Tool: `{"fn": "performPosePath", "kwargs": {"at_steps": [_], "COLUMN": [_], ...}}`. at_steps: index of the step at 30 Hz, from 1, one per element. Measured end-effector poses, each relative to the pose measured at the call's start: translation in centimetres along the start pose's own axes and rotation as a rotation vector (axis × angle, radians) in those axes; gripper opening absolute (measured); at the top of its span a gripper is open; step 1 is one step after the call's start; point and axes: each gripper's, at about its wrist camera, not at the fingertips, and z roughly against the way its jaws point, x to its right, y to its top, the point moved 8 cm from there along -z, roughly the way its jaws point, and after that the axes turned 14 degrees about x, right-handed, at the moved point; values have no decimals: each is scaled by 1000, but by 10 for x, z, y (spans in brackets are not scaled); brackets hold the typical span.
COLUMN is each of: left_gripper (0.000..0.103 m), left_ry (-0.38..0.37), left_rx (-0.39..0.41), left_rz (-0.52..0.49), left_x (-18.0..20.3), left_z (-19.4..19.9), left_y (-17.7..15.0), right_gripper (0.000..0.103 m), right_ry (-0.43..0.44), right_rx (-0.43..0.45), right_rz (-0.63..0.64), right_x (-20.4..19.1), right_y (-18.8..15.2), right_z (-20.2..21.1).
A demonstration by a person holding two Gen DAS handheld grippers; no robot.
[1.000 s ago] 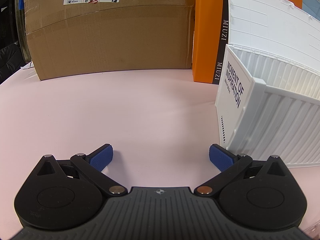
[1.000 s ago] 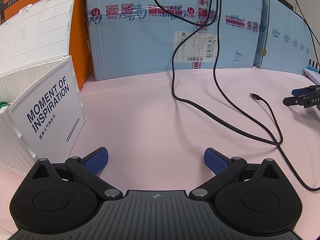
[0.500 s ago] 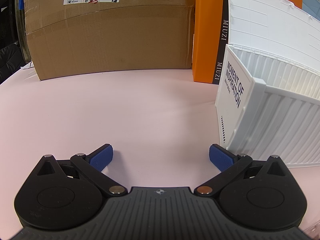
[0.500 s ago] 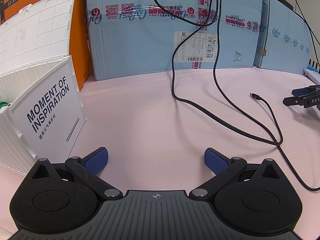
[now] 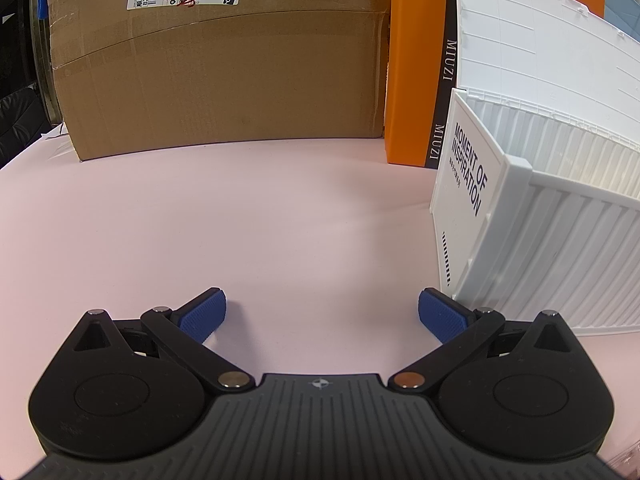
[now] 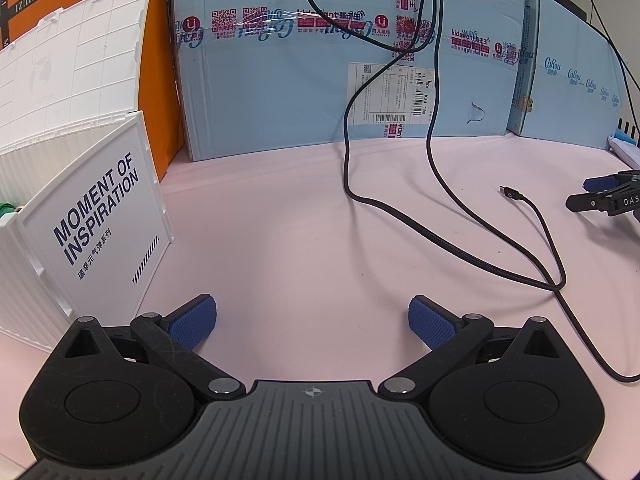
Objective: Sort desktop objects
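Left gripper (image 5: 322, 312): jaws spread wide, blue ribbed pads (image 5: 202, 314) well apart, nothing held between them. It is positioned low over the pink tabletop (image 5: 240, 216). The right-hand pad lies just beside the lower corner of the white storage bin (image 5: 560, 248); contact cannot be confirmed.

Right gripper (image 6: 312, 320): jaws likewise spread wide, pads (image 6: 432, 322) empty, only bare tabletop (image 6: 300, 220) seen between them.

White storage bin: ribbed side walls, end panel printed "MOMENT OF INSPIRATION". It is seen at the right of the left wrist view and at the left of the right wrist view (image 6: 100, 216), so it stands between the two grippers. A green object (image 6: 6, 208) is glimpsed inside at the frame edge; its identity cannot be told. A white ribbed lid panel (image 5: 540, 60) stands behind the bin, against the orange MIUZI box (image 5: 416, 60).

Background, left wrist view: a brown cardboard carton (image 5: 220, 68) with a shipping label stands on the tabletop, left of the orange box.

Background, right wrist view: a light blue carton (image 6: 320, 80) is set at the rear. A black cable (image 6: 440, 236) is draped down its face and trails across the tabletop, its loose plug (image 6: 510, 192) lying on the surface. A black tool with blue tips (image 6: 608, 196) is cut off at the right edge.
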Motion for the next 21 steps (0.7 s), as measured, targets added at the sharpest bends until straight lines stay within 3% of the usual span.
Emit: {"fn": "performPosePath", "kwargs": {"at_steps": [21], "left_gripper": [103], "left_ry": [1], "left_rx": [0], "left_rz": [-1], "left_x": [2], "left_z": [0], "left_y": [-2], "right_gripper": [103], "right_ry": [0], "right_rx": [0], "right_rz": [0], "right_x": [0], "right_y": [0], "right_z": [0]}}
